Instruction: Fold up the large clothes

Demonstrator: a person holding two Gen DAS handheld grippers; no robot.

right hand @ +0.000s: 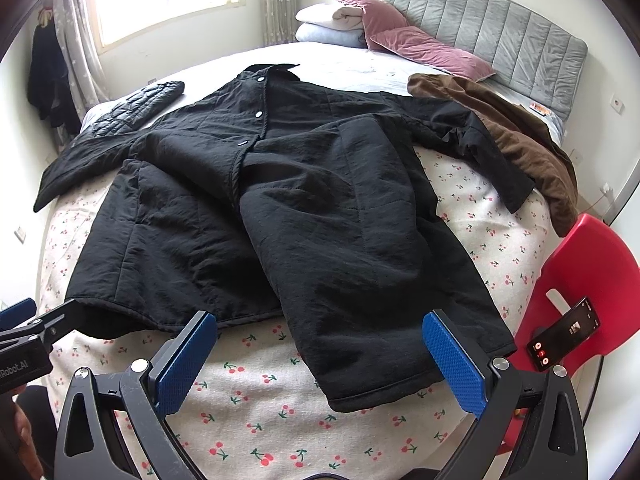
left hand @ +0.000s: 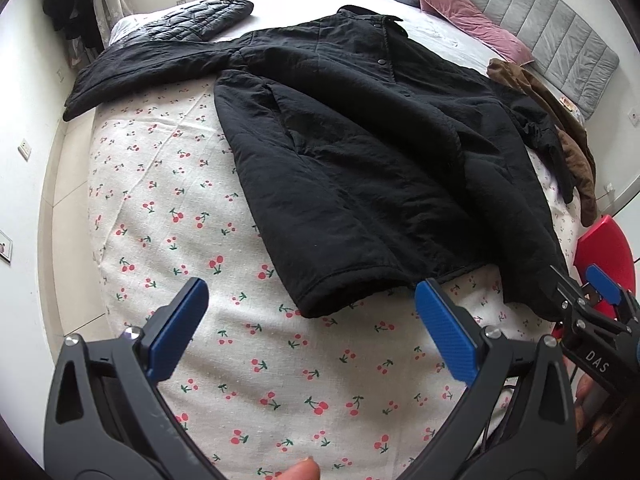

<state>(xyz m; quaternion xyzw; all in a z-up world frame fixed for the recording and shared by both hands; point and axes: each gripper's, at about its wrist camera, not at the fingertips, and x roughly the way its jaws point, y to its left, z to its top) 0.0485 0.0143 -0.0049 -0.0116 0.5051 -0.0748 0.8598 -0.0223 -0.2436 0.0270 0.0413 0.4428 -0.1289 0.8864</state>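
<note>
A black padded coat [right hand: 280,184] lies spread front-up across a bed with a cherry-print sheet [right hand: 256,400], collar toward the grey headboard [right hand: 500,28], one sleeve stretched to the bed's edge. A brown garment [right hand: 520,140] lies against its other sleeve, a quilted dark jacket [right hand: 136,108] sits beyond its shoulder, and pink pillows [right hand: 420,48] lie by the headboard. Beside the bed, a red chair [right hand: 580,272] holds a phone [right hand: 564,334]. The left gripper [left hand: 312,320] and right gripper [right hand: 320,344] hover near the hem, both spread wide and holding nothing.
</note>
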